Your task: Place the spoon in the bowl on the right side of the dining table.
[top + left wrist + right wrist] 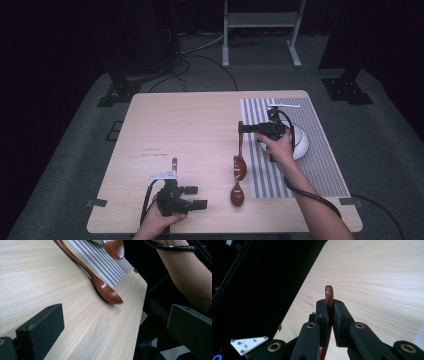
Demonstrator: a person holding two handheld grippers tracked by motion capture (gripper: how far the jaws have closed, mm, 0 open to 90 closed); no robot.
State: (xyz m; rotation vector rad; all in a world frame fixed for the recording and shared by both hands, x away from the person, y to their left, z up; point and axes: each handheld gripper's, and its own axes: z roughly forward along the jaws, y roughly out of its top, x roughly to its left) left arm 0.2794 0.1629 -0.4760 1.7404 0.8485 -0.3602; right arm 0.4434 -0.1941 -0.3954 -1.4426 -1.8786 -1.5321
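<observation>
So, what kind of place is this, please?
Probably a recording studio or lab, not a home: a lone wooden table on grey carpet, dark curtains around, cables on the floor and a metal stand behind.

No readable text anywhere

From my remote seat I can make out no word, brand, number or sign. The faint dark marks on the tabletop (pixel 200 125) near its left side are too small and blurred for me to read. The grey three-cornered plate (pixel 248 344) in the right gripper view carries screw heads and tiny marks that I cannot read.
</observation>
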